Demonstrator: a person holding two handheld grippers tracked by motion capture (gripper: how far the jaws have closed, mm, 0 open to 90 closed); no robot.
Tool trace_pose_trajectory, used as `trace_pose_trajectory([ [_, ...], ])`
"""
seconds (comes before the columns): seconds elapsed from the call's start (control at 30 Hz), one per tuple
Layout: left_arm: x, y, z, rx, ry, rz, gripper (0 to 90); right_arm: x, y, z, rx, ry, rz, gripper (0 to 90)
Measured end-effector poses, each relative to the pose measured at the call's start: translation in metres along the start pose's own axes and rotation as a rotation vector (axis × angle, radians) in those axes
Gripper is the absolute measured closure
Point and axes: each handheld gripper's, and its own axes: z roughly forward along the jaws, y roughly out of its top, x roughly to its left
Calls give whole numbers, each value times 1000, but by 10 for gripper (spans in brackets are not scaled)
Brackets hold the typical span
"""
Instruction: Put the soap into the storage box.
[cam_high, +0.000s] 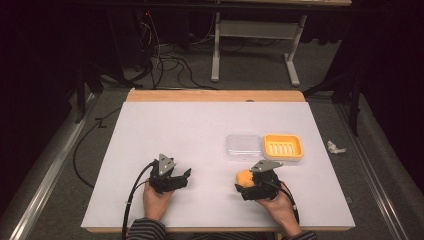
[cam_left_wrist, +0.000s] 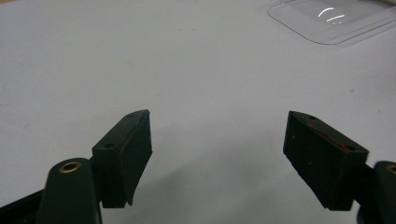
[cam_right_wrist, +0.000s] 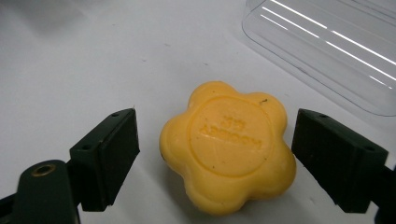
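At the near right of the white table top (cam_high: 200, 125), the right gripper (cam_right_wrist: 215, 154) is held low with its jaws spread wide on either side of a yellow flower-shaped bar of soap (cam_right_wrist: 229, 147). The soap lies flat on the table between the jaws; a gap is visible on each side, so neither pad touches it. Embossed lettering shows on its upper face, too blurred to read. Just beyond the soap lies a clear plastic lid (cam_high: 243, 146), and touching the lid's right edge sits a yellow ribbed soap dish (cam_high: 283, 146). At the near left, the left gripper (cam_left_wrist: 217, 149) hovers over bare table, jaws also wide apart, holding nothing. A crumpled white scrap (cam_high: 335, 147) lies on the floor, right of the table.
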Motion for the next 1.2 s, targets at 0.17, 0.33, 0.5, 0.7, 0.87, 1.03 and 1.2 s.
trace_pose_trajectory([
  [0.17, 0, 0, 0, 0, -1, 1, 243, 3, 2, 6, 32, -14, -12, 152],
  [0.33, 0, 0, 0, 3, -2, -2, 243, 4, 2, 12, 64, -19, -13, 154],
  [0.5, 0, 0, 0, 2, 0, -2, 243, 4, 2, 14, 71, -26, -23, 167],
  [0.7, 0, 0, 0, 5, 1, -1, 243, 3, 2, 16, 88, -31, -39, 203],
  [0.87, 0, 0, 0, 4, 1, -1, 243, 1, 1, 16, 86, -30, -36, 257],
  [1.03, 0, 0, 0, 7, 2, -2, 243, -1, 1, 15, 88, -24, -33, 267],
  [1.2, 0, 0, 0, 7, 2, -1, 244, -2, 1, 15, 84, -22, -40, 269],
])
